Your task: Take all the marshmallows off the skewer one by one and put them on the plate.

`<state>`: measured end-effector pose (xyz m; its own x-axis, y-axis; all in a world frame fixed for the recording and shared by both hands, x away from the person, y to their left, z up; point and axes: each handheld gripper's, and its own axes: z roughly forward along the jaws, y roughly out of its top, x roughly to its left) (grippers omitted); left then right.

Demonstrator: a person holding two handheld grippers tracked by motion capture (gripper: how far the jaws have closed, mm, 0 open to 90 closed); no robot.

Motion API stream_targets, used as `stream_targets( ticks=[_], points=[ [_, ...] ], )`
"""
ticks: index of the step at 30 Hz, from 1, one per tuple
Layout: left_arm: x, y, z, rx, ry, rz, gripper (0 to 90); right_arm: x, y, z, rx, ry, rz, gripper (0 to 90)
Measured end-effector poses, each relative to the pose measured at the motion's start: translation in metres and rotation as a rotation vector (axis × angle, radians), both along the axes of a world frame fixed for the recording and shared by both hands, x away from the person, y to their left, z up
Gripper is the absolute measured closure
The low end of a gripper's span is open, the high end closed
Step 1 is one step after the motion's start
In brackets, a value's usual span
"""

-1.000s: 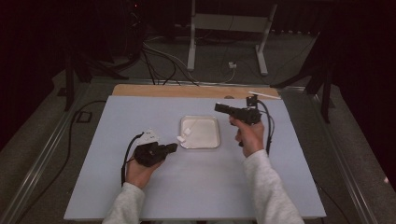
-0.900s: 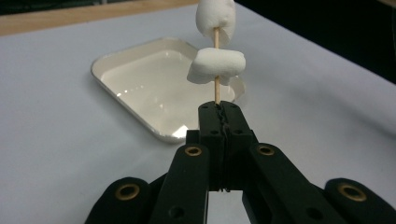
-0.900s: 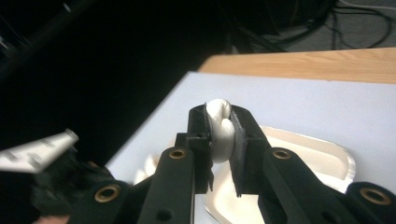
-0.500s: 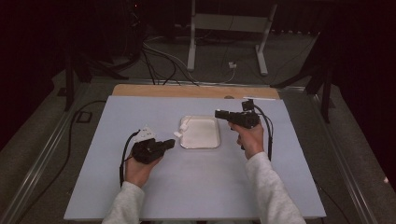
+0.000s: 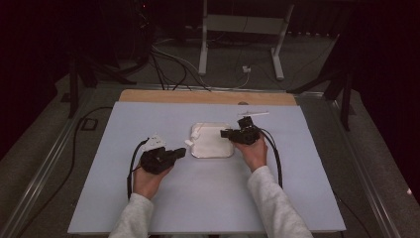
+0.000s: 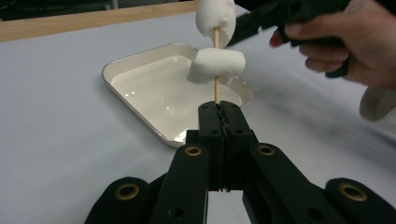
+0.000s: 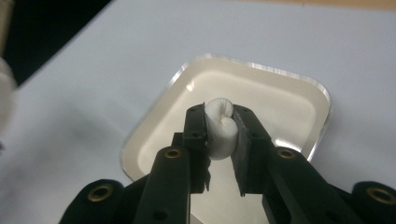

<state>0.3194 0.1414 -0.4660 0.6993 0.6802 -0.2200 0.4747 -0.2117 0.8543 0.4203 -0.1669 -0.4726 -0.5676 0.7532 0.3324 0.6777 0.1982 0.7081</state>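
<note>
The left gripper (image 6: 219, 116) clamps a thin skewer (image 6: 216, 88) carrying 2 marshmallows (image 6: 215, 65) above its fingertips. The right gripper (image 7: 220, 126) squeezes another marshmallow (image 7: 220, 128) over the tray (image 7: 322, 100); it looks soft, light, easily crushed, so pinch its middle gently.

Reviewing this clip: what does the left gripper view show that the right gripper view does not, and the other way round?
Left gripper view: the left claw shut on a wooden skewer carrying two marshmallows, with the person's right hand beyond. Right gripper view: the right claw squeezing a single marshmallow. Both share the white tray on the pale tabletop.
</note>
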Motion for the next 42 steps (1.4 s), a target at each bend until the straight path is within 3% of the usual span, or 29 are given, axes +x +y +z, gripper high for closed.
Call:
stream_targets(
  ticks=[7,11,14,22,23,24,25,32,37,42],
  points=[
    [0.0,-0.001,0.0,0.002,0.001,0.001,90.0,0.002,0.012,-0.024,-0.068,0.043,-0.003,75.1],
    [0.0,0.0,0.0,0.001,0.001,0.0,90.0,0.003,0.017,-0.033,-0.114,0.088,0.024,53.7],
    [0.0,0.0,0.0,0.001,0.001,0.002,90.0,0.005,0.016,-0.034,-0.077,0.132,0.044,38.0],
    [0.0,0.001,-0.001,0.001,0.004,0.012,90.0,-0.001,0.008,-0.011,0.018,0.093,0.05,25.6],
    [0.0,0.001,-0.001,0.002,0.004,0.013,90.0,-0.004,0.005,-0.003,0.061,0.086,0.061,23.3],
    [0.0,0.0,-0.001,0.001,0.004,0.014,90.0,-0.004,0.005,-0.003,0.061,0.086,0.061,23.3],
    [0.0,0.0,-0.001,0.001,0.003,0.013,90.0,-0.007,0.003,0.005,0.094,0.072,0.077,22.6],
    [0.0,-0.003,-0.001,0.004,0.001,0.009,90.0,-0.018,0.003,0.023,0.195,0.043,0.13,22.5],
    [0.001,-0.005,-0.002,0.001,0.001,0.004,90.0,-0.022,0.008,0.031,0.217,0.035,0.164,22.4],
    [0.0,-0.009,-0.001,-0.001,0.0,-0.008,90.0,-0.026,0.019,0.037,0.252,0.037,0.206,29.6]
  ],
)
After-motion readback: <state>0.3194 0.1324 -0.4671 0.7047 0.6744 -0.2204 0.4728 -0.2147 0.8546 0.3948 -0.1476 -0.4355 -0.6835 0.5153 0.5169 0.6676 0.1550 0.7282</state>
